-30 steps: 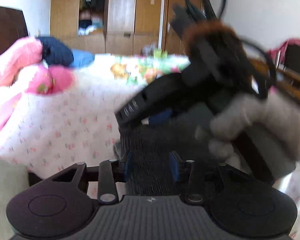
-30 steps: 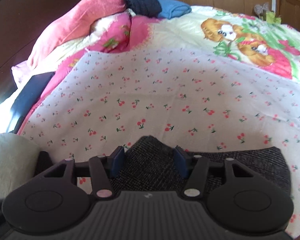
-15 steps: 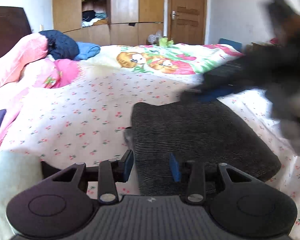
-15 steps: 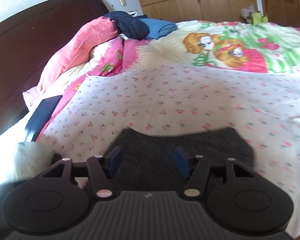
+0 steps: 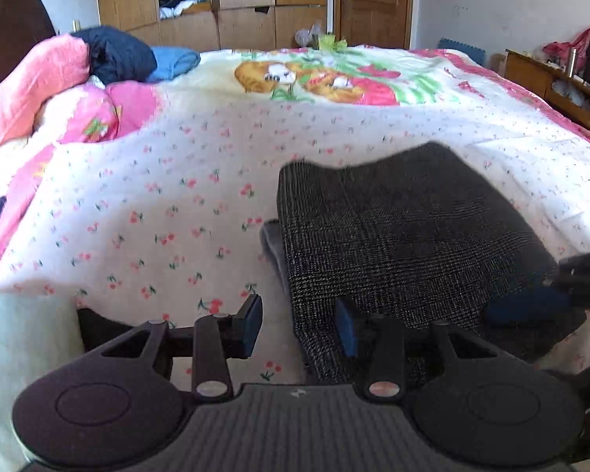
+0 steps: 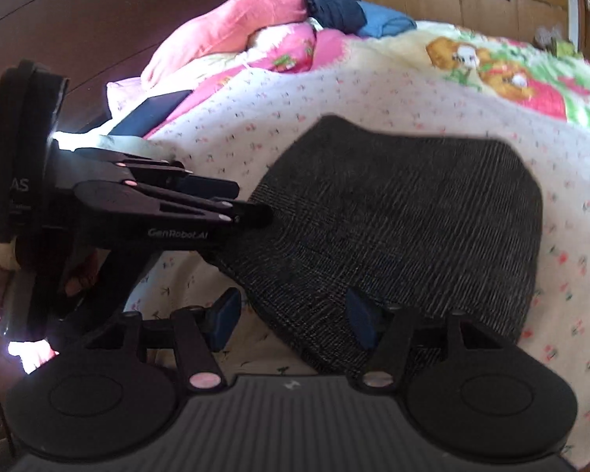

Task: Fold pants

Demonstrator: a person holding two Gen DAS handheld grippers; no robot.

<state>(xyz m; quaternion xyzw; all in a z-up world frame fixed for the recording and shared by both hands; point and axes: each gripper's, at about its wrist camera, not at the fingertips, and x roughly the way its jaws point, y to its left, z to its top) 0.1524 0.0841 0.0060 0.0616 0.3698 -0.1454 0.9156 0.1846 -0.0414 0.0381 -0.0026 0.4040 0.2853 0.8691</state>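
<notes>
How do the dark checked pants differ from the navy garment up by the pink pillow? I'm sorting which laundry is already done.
The dark checked pants lie folded flat in a tidy rectangle; the navy garment sits bunched in a loose heap. The pants are grey-black with a fine woven check, the garment plain dark blue. The pants rest on the cherry-print sheet close to both grippers; the garment lies far off, beside a blue cloth. Both lie on the bed.

Folded dark pants (image 6: 397, 228) are seen on bed (image 6: 373, 94) w/ cherry-print sheet; right gripper (image 6: 291, 318), jaws apart, straddles near edge; left gripper (image 6: 240, 200) touches left corner.
</notes>
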